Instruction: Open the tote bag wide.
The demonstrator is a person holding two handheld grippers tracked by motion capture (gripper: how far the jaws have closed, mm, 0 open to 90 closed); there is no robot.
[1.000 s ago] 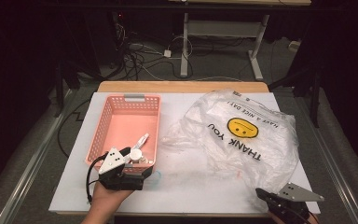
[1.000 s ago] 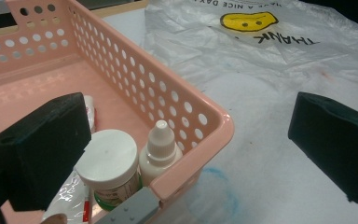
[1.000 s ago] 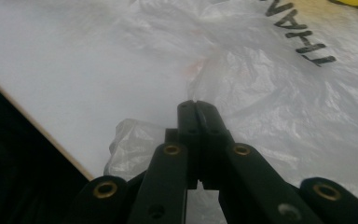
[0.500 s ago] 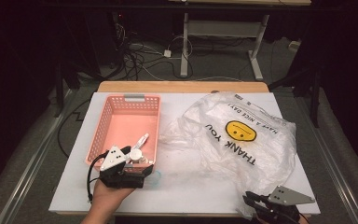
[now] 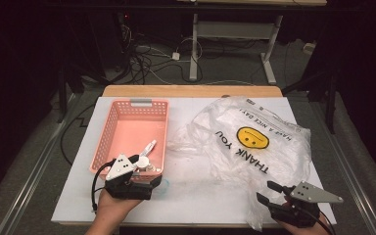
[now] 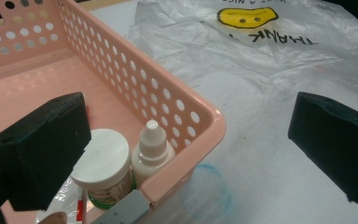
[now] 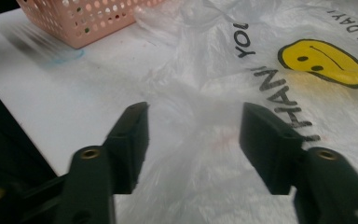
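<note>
While the left gripper (image 5: 149, 180) straddles the basket (image 5: 108, 128) corner, jaws wide, the right gripper (image 5: 269, 192) gapes empty over the bag (image 5: 274, 156).

Probably a lab or recording room: beyond the white table (image 5: 196, 200) ahead of the jaws, tangled cables (image 5: 147, 58) and desk frames (image 5: 235, 36) cross a dark floor.

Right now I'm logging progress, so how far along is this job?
Done: a white-capped jar and a dropper bottle stand in the pink basket. In hand: the left gripper, open, straddles the basket's near corner; the right gripper, open, reaches the plastic bag. Left: the bag lies ungripped.
</note>
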